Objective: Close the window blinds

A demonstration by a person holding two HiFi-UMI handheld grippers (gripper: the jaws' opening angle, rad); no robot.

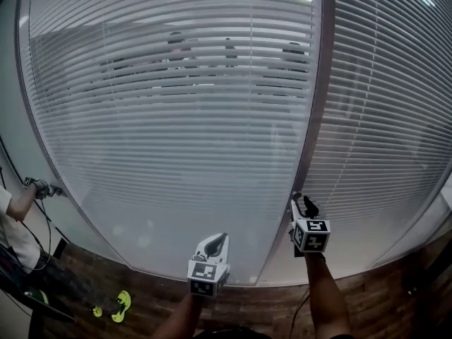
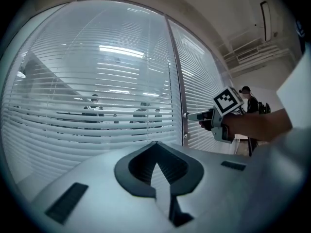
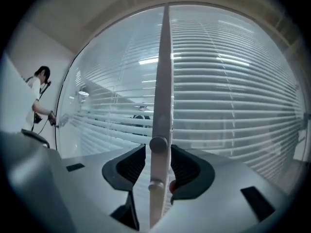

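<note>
White horizontal blinds [image 1: 176,133] hang behind glass panes, their slats tilted enough that figures show through. A grey vertical frame post [image 1: 312,119] divides two panes. A small round knob [image 3: 158,143] sits on this post, with a second knob [image 3: 155,185] just below. My right gripper [image 1: 302,203] is up against the post; in the right gripper view [image 3: 158,166] its jaws stand on either side of the upper knob with thin gaps, open. My left gripper [image 1: 215,244] hangs lower and to the left, in front of the glass, shut on nothing [image 2: 156,152].
A person [image 1: 14,217] stands at the far left with a hand on the wall; the same person [image 3: 39,96] shows in the right gripper view. Another person [image 2: 250,101] stands behind my right hand. Wooden floor [image 1: 106,274] and yellow-green shoes [image 1: 121,304] lie below.
</note>
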